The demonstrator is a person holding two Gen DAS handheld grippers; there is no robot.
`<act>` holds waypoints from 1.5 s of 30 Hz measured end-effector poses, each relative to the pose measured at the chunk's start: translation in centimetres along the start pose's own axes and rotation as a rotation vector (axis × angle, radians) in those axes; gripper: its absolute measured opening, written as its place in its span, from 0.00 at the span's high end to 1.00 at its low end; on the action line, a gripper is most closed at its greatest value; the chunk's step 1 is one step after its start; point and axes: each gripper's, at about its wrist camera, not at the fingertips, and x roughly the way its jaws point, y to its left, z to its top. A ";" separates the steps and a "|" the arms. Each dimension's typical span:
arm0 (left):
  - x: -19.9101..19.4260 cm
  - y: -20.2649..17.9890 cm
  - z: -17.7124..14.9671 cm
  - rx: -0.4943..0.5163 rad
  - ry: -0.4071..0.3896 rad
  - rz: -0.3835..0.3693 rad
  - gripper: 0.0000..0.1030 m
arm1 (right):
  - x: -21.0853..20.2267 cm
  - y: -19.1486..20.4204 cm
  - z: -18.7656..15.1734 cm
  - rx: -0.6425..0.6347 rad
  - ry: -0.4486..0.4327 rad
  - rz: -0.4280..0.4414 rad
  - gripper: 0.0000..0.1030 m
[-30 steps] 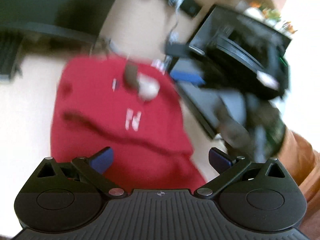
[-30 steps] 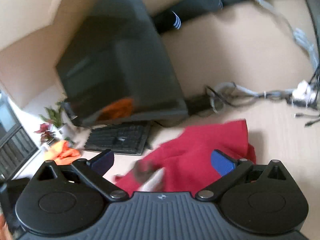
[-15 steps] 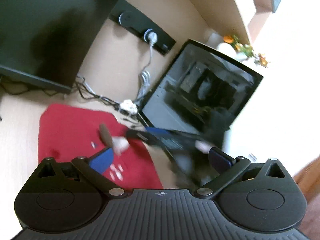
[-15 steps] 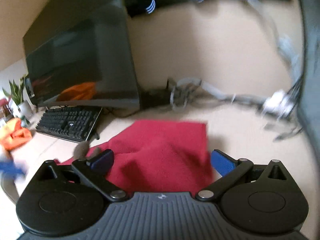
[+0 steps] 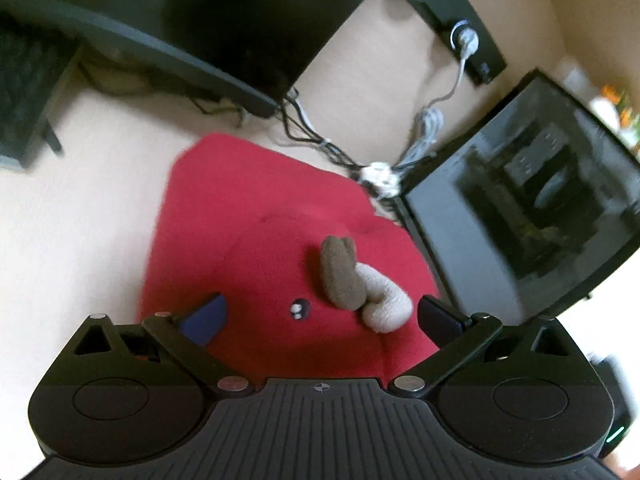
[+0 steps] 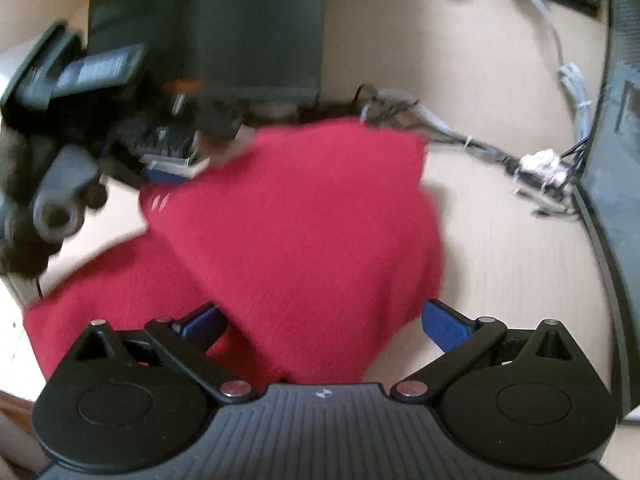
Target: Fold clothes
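A red garment [image 5: 256, 236] lies on the light desk, partly folded, with a brown and cream plush patch [image 5: 352, 284] and a small dark eye on it. My left gripper [image 5: 320, 316] is open just above the garment's near part, holding nothing. In the right wrist view the same red garment [image 6: 304, 232] lies with one layer folded over another. My right gripper [image 6: 324, 324] is open over its near edge and empty. The left gripper [image 6: 60, 184] shows blurred at the left of the right wrist view, at the garment's far left corner.
A dark monitor [image 5: 192, 16] stands behind the garment with a keyboard [image 5: 24, 92] to the left. A second dark screen [image 5: 532, 216] stands at the right. Cables and a white connector [image 5: 380, 172] lie by the garment's far edge. A power strip [image 5: 452, 16] sits against the wall.
Both grippers swung fast over the garment, with blur. The left view has dropped closer to the plush patch. The right view has come nearer and now shows a folded-over layer.
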 end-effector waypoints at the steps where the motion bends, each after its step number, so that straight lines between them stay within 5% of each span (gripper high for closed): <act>1: -0.2 -0.9 0.0 0.042 -0.006 0.043 0.00 | -0.7 -0.9 0.9 0.027 -0.026 0.014 0.00; 6: -1.8 -3.8 -0.6 0.220 -0.023 0.209 0.00 | -0.2 -2.7 3.2 0.063 -0.097 -0.053 0.00; 10: -1.6 -3.0 -1.0 0.213 -0.002 0.262 0.00 | 0.2 -2.0 2.4 0.061 -0.002 0.123 0.00; 13: -1.4 -2.5 -1.3 0.207 0.010 0.262 0.00 | -1.2 -0.3 1.4 -0.131 0.023 0.113 0.00; 17: -1.2 -2.2 -1.6 0.191 0.016 0.260 0.00 | -4.0 -1.0 3.1 -0.121 -0.069 0.202 0.00; 20: -1.2 -2.2 -1.7 0.202 0.023 0.265 0.00 | -4.0 -1.7 4.7 -0.049 -0.151 0.139 0.00; 24: -1.5 -1.8 -2.1 0.209 0.035 0.282 0.00 | 1.3 0.1 2.1 -0.187 0.036 -0.011 0.00; 28: -2.4 -1.7 -2.3 0.205 0.026 0.254 0.00 | 2.2 1.3 0.0 -0.250 0.057 -0.076 0.00; 34: -1.9 -1.5 -2.4 0.229 0.035 0.272 0.00 | -3.4 -2.1 3.2 -0.099 -0.037 0.140 0.00; 38: -1.3 -0.8 -2.8 0.194 0.051 0.276 0.00 | -2.9 -4.9 6.1 0.071 -0.107 -0.042 0.00; 41: -1.0 -0.8 -3.1 0.195 0.057 0.282 0.00 | 2.3 -6.4 6.3 0.119 -0.027 -0.172 0.00; 45: -0.9 -0.7 -3.4 0.181 0.067 0.276 0.00 | 7.0 -7.1 4.6 0.121 0.072 -0.207 0.00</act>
